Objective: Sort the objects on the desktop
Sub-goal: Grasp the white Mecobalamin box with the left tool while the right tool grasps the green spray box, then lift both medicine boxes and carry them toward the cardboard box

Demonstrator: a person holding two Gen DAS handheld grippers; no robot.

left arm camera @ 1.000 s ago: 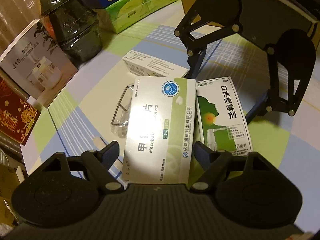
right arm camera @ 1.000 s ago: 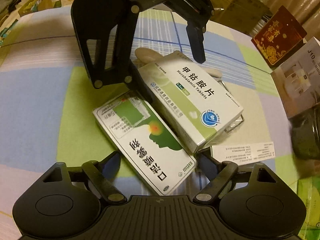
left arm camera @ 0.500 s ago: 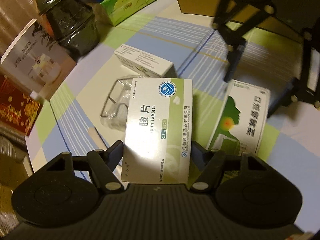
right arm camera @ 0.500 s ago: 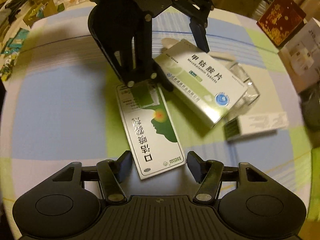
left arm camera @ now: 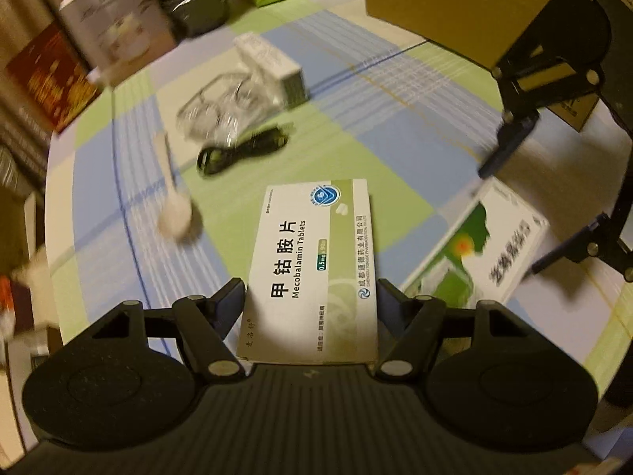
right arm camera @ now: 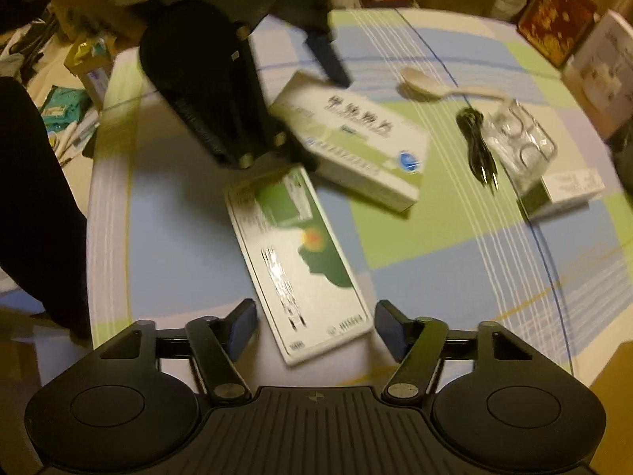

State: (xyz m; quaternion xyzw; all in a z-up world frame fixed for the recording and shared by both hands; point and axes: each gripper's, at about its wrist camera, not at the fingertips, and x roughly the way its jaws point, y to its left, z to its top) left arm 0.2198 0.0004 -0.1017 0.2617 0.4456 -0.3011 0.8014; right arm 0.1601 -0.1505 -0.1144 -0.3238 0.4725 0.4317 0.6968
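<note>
**Both medicine boxes lifted clear of the pile**

The Mecobalamin Tablets box (left arm camera: 312, 273) sits clamped between the left gripper (left arm camera: 310, 301) fingers, held above the checked tablecloth (left arm camera: 356, 118). A second ago it lay stacked on the other items; now it is raised and drawn toward the near side, and what it covered is exposed: a black coiled cable (left arm camera: 241, 150), a clear plastic tray (left arm camera: 221, 107) and a pale plastic spoon (left arm camera: 172, 202), with a small white carton (left arm camera: 273, 67) farther off.

The green-and-white throat spray box (right arm camera: 296, 257) lies lengthwise between the right gripper (right arm camera: 314, 324) fingers. They stand a little off its sides, so whether they grip it I cannot tell. It has swung apart from the tablets box, which it touched a second ago.

Judging by this, the two medicine boxes are being separated from the clutter, likely to be grouped elsewhere. The cable, tray, spoon and carton remain unsorted at the far left.
</note>
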